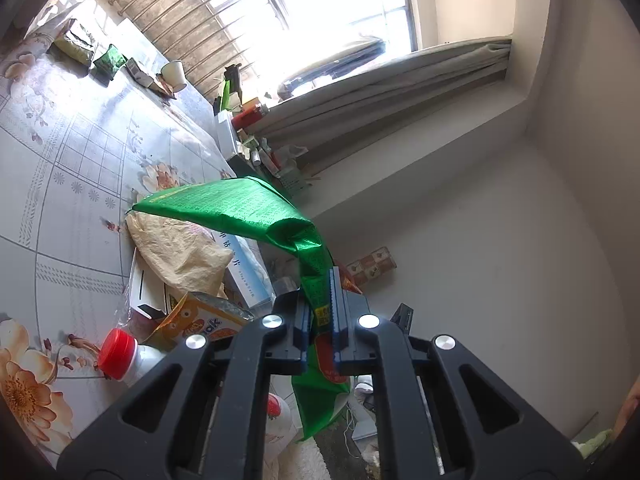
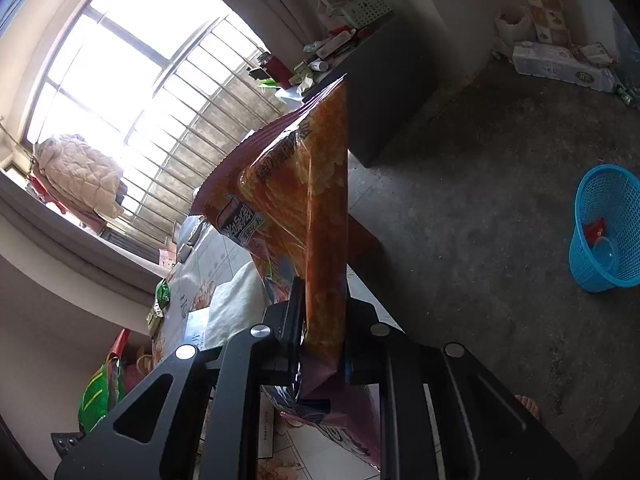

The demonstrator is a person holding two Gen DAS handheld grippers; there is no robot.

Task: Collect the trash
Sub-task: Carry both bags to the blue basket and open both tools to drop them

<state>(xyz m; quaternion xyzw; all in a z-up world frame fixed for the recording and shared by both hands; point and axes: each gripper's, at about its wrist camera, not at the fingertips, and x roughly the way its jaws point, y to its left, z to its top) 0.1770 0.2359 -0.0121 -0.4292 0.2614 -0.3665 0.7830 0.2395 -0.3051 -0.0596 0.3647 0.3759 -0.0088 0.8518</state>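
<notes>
My left gripper [image 1: 323, 300] is shut on a shiny green snack bag [image 1: 240, 208], which hangs lifted above the flowered table [image 1: 60, 160]. My right gripper [image 2: 320, 312] is shut on an orange and maroon chip bag [image 2: 304, 184], held up over the table's edge. A blue mesh basket [image 2: 606, 228] stands on the concrete floor at the right of the right wrist view, with a red wrapper and a clear cup inside it.
On the table lie a crumpled tan bag [image 1: 180, 248], an orange carton [image 1: 200, 320], a red-capped bottle [image 1: 120, 354], a blue-white box [image 1: 244, 268] and more wrappers [image 1: 110, 60] at the far end. A cluttered dark cabinet [image 2: 384, 80] stands by the window.
</notes>
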